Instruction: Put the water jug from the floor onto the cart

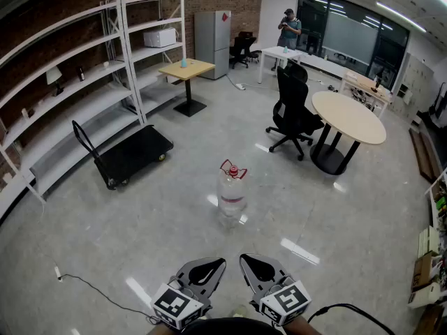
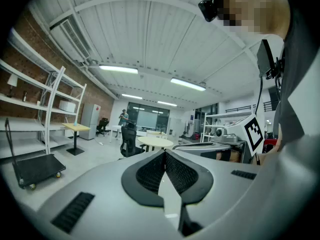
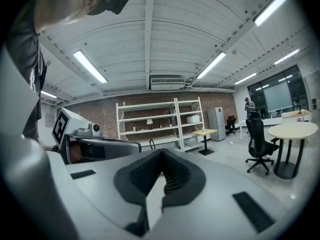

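Your water jug (image 1: pixel 232 195) and cart (image 1: pixel 136 152), well apart
You see the water jug upright on the floor (image 1: pixel 160 229), clear plastic with a red cap and handle, well out from the shelving (image 1: pixel 84 96); the black flatbed cart sits on its wheels just beside that shelving, push handle upright.

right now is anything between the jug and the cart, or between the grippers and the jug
Nothing visible. Only bare floor lies between the water jug and the cart, and between the left gripper, the right gripper and the jug.
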`<action>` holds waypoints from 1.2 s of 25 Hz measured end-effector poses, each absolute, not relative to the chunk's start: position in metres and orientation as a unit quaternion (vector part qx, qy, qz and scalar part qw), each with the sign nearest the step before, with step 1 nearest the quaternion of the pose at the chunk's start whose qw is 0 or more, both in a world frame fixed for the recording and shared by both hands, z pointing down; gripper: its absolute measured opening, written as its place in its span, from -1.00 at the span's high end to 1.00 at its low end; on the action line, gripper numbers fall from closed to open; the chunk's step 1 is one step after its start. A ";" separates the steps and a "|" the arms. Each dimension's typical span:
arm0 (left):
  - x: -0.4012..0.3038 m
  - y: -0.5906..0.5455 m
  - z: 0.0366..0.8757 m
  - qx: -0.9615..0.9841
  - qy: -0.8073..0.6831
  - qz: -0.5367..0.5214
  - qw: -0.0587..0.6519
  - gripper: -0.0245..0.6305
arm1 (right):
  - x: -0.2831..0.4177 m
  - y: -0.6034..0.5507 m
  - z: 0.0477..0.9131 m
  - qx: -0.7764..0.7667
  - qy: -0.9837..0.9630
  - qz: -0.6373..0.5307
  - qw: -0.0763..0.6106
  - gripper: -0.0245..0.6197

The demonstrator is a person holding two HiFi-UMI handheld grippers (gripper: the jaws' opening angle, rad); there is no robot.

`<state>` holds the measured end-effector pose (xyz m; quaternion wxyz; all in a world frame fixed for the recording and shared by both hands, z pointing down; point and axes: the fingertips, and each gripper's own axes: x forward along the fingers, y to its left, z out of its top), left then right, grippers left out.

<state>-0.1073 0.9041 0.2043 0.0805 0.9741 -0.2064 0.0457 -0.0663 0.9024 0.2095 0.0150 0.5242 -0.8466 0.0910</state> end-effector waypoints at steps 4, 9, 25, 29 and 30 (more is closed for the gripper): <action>-0.105 0.906 0.204 0.973 -0.212 0.043 0.083 0.92 | -0.061 0.906 0.208 0.525 -0.846 0.088 0.016 0.92; -0.100 0.908 0.209 0.971 -0.217 0.044 0.086 0.92 | -0.054 0.907 0.213 0.523 -0.847 0.090 0.015 0.92; -0.060 0.895 0.235 0.962 -0.244 0.070 0.097 0.92 | -0.009 0.896 0.227 0.509 -0.856 0.086 -0.026 0.92; -0.050 0.868 0.232 0.962 -0.245 0.068 0.099 0.92 | 0.001 0.870 0.228 0.511 -0.853 0.101 -0.027 0.92; -0.048 0.858 0.233 0.962 -0.244 0.069 0.099 0.92 | 0.003 0.860 0.230 0.513 -0.852 0.102 -0.027 0.92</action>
